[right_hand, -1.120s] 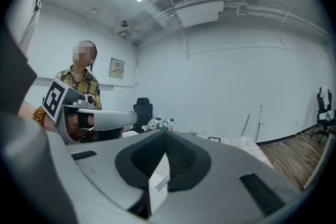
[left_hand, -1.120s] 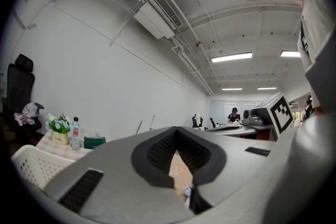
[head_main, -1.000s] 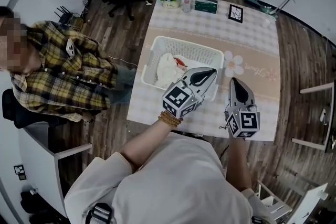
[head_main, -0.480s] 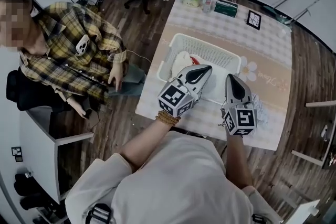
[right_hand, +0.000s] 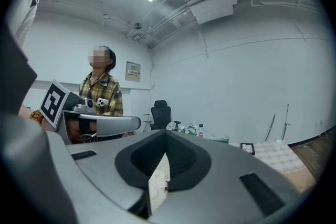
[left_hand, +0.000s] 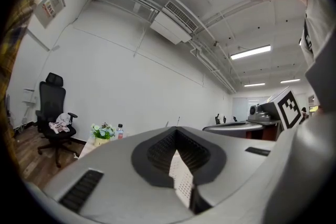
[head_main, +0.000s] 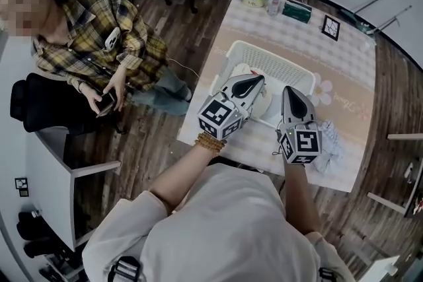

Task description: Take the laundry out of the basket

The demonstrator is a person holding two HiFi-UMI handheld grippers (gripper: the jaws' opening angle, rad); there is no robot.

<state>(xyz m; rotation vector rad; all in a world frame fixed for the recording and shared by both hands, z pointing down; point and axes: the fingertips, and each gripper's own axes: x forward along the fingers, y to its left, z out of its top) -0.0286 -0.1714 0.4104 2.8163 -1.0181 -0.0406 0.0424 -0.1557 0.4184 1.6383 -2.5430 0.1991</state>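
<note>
Hovering level above the basket (head_main: 268, 56), left claw (head_main: 254, 80) and right claw (head_main: 288, 91) sit closed, empty.

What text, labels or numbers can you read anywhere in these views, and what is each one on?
No text reads clearly enough to quote.
On the tablecloth: a cursive word beside the daisy print, too small to read.
On the wall poster: red print, blurred.
On the wall notice: too small to read.
On the green box: no print can be made out.
On the bottle: label too small to read.
</note>
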